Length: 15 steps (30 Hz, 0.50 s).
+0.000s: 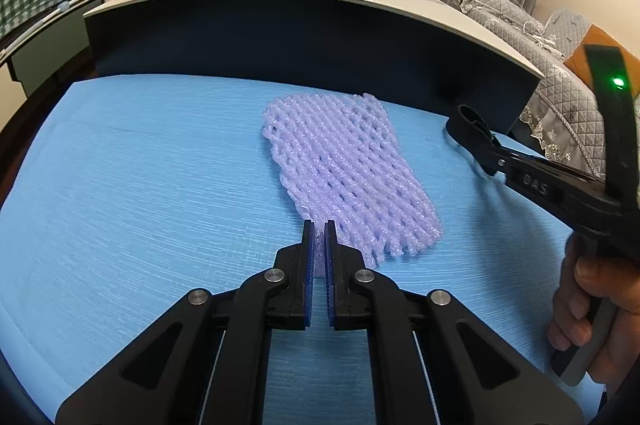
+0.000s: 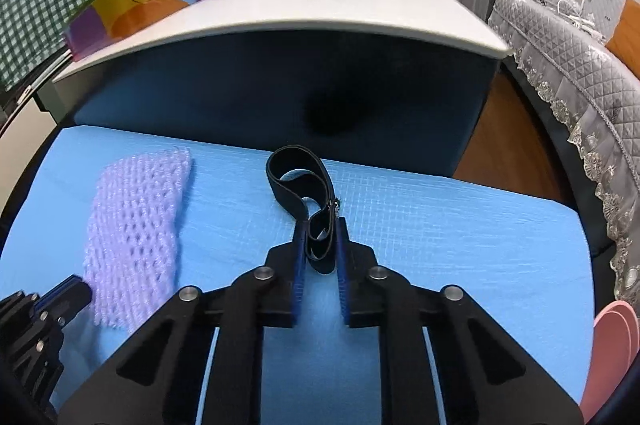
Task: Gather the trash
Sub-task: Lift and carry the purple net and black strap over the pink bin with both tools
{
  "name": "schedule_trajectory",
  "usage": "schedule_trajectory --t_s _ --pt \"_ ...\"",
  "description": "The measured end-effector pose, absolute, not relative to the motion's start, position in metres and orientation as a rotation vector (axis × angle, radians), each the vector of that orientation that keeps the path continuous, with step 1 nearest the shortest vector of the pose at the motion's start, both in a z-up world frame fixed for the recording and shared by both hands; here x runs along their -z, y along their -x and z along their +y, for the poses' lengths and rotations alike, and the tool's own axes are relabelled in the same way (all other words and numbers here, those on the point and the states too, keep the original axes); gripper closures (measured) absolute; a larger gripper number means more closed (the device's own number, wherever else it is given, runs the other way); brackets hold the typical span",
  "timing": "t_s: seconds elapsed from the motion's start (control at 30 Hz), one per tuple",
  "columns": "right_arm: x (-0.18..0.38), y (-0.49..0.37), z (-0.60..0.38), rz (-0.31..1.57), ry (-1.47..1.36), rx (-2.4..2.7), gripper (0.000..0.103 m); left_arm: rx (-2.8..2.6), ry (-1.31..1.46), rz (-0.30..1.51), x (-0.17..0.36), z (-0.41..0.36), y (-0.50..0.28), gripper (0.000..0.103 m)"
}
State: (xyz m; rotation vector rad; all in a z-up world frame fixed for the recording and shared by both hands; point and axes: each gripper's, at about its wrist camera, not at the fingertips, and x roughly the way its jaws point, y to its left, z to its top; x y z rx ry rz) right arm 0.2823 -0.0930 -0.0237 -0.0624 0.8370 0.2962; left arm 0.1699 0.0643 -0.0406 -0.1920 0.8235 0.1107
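A: Why does the left gripper (image 1: 319, 237) sit at the near end of the purple foam net (image 1: 344, 169)?

B: Its jaws are nearly closed on a pinch of that net's near edge, so the rest lies flat mid-way across the blue mat (image 1: 140, 185), running toward the far edge.

A: And the right gripper (image 2: 320, 245)?

B: Narrowed around the black strap (image 2: 298, 181), whose loop lies toward the mat's far edge. The pads look to touch the bunched end, probably a grip for lifting.

A: Anything unclear?

B: No bin shows. Whether the strap is squeezed firmly is hard to tell. A pink object (image 2: 612, 341) is cut off beyond the mat's right edge.
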Motion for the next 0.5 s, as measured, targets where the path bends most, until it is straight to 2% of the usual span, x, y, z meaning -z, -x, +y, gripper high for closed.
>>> schedule_trajectory --t_s 0.5 --pt "-0.029 -0.198 -0.133 0.763 0.020 -0.289 0.090 -0.054 0.153 0.717 -0.004 0.043 -0.141 0.099"
